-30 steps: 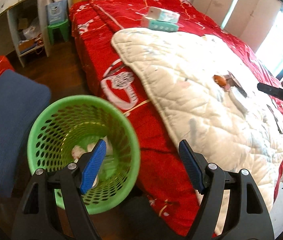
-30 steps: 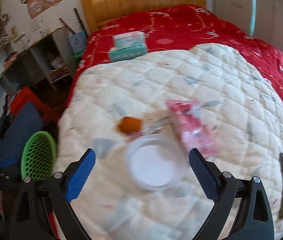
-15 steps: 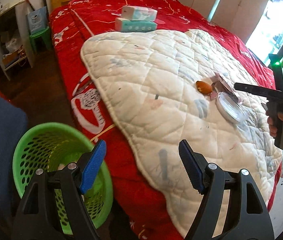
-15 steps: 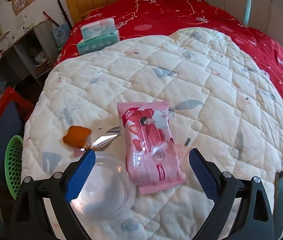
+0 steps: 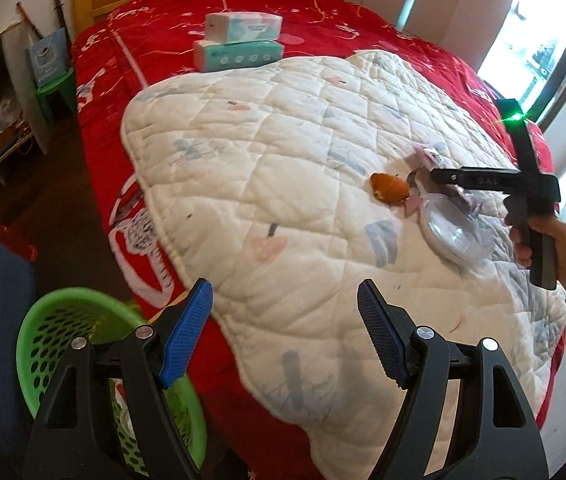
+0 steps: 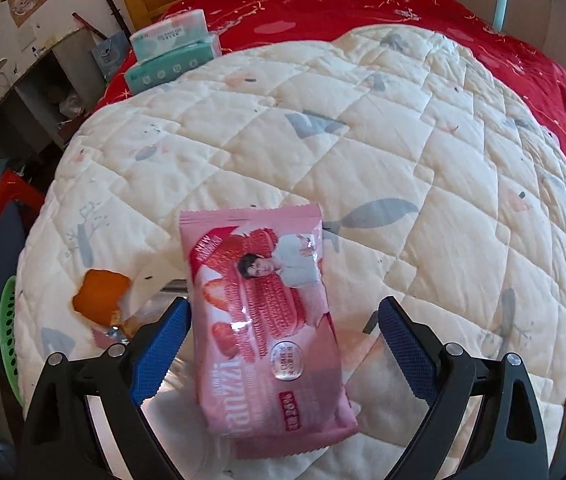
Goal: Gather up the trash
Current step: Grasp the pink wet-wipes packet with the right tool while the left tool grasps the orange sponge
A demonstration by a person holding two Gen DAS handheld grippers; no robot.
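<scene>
while its jaws close in around a pink snack packet (image 6: 271, 316) lying on the white quilt (image 6: 423, 160), the right gripper (image 6: 281, 348) has the packet between its pads, which do not yet press on it. an orange scrap (image 6: 101, 296) and a clear plastic lid (image 5: 453, 232) lie just beside. the left gripper (image 5: 285, 334) hangs wide open and empty over the quilt's edge, the green basket (image 5: 43, 320) below it.

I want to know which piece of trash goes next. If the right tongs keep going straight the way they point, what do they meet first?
Most likely the pink snack wrapper: it lies between the closing right tongs, not yet pinched, though depth is hard to judge.
</scene>
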